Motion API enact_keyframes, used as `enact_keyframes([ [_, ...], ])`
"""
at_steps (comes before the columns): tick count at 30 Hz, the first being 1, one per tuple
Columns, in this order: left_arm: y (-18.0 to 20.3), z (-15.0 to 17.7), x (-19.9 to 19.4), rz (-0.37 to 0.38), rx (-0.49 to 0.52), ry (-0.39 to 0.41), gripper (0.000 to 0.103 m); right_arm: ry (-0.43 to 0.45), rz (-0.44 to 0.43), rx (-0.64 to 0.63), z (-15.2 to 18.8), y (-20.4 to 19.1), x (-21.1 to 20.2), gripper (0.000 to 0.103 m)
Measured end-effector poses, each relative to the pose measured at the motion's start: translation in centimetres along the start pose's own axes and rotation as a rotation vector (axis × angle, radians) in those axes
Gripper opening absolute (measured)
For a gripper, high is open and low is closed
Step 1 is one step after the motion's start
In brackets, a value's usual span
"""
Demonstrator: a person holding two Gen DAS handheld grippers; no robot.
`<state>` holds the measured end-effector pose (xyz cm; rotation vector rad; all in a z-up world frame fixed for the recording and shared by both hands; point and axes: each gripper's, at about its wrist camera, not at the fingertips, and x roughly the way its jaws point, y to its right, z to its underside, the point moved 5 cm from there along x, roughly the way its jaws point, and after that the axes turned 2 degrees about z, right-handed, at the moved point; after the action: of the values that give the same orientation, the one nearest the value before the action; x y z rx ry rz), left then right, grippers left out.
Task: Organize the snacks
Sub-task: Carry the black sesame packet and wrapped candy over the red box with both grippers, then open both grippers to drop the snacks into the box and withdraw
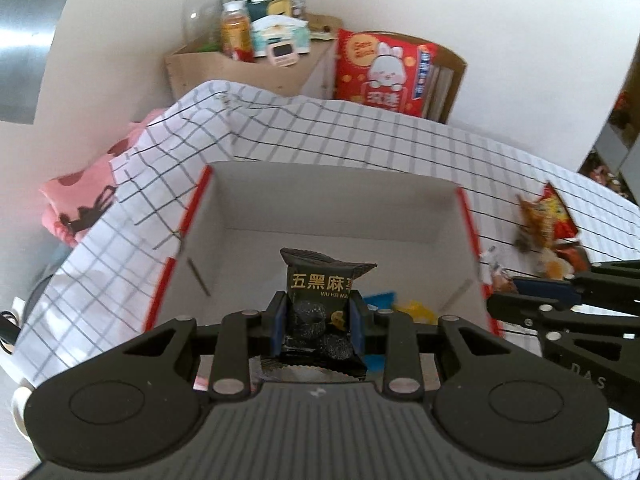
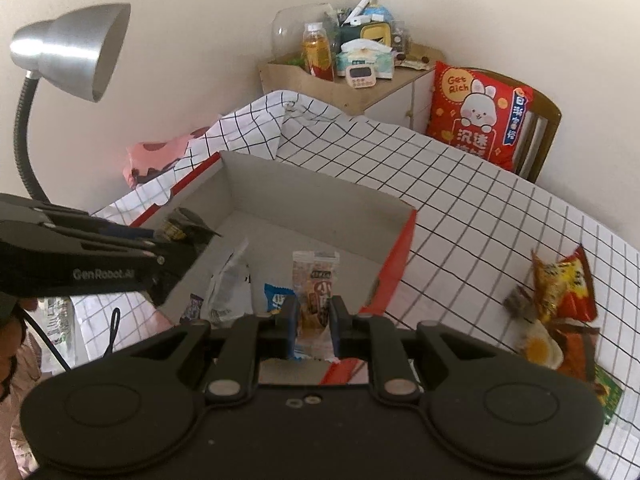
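Observation:
My left gripper [image 1: 319, 312] is shut on a black snack packet [image 1: 320, 300] with gold lettering, held upright over the open white box with red edges [image 1: 332, 196]. The right wrist view shows that gripper [image 2: 168, 240] from the side, at the box's [image 2: 304, 208] left rim. My right gripper [image 2: 314, 320] is shut on a tan and brown snack packet [image 2: 316, 284], above the box's near side. Inside the box lie a white packet [image 2: 228, 288] and a blue packet [image 2: 276, 298]. In the left wrist view the right gripper [image 1: 520, 292] enters from the right edge.
Several loose snack packets [image 2: 560, 300] lie on the checked tablecloth [image 2: 480, 200] right of the box. A silver desk lamp [image 2: 68, 48] stands at the left. Behind the table are a wooden cabinet [image 2: 360, 88] with clutter and a chair with a red cushion [image 2: 476, 112].

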<state>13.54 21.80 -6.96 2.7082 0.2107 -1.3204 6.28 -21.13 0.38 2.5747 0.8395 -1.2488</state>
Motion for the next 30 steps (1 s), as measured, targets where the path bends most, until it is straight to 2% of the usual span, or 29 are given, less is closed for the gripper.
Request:
enact_keyframes([
  [11,-4.2,-1.5,4.8,-0.069,-0.026,-0.085,0.03,-0.058,0.009,-0.038,-1.5,-1.0,6.1,0.016],
  [20,-4.4,-1.4,8.8,-0.125,0.017,-0.162,0.031,-0.134,0.002,-0.047,-1.8,-1.6,10.5,0.016],
  [30,-3.7,-0.6,10.9,-0.111,0.029,-0.223,0.031,-0.19,0.0,-0.06,-0.9,-1.7,12.5,0.019],
])
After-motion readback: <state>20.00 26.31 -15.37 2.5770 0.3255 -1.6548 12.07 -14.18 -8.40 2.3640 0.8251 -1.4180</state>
